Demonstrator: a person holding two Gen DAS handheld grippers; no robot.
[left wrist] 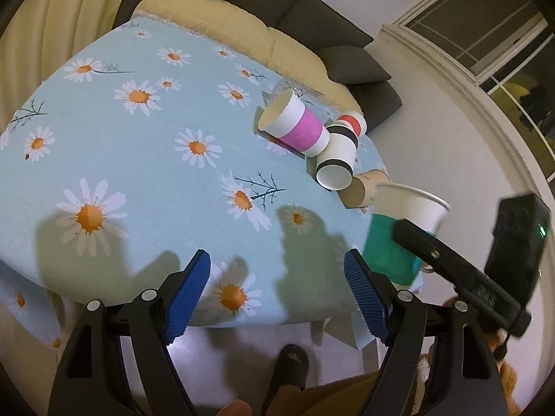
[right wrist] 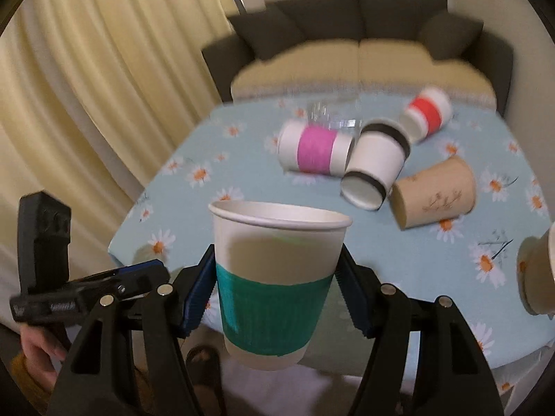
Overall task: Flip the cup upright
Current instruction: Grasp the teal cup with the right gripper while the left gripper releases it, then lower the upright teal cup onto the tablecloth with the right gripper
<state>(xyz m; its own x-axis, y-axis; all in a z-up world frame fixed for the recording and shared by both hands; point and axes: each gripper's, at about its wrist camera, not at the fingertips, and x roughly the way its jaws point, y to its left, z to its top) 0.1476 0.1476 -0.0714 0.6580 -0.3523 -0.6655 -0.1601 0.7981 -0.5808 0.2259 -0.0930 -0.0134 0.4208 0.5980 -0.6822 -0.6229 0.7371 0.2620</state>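
My right gripper is shut on a white paper cup with a green sleeve, held upright, mouth up, above the near edge of the table. The same cup and the right gripper's black finger show at the right of the left wrist view. My left gripper is open and empty over the table's front edge, left of the held cup. Several cups lie on their sides: a pink-sleeved one, a black-banded one, a red-banded one and a brown one.
The table has a light-blue daisy cloth. A clear plastic cup lies behind the pink one. Another cup is cut off at the right edge. A dark sofa stands behind, curtains at the left. A sandalled foot is below.
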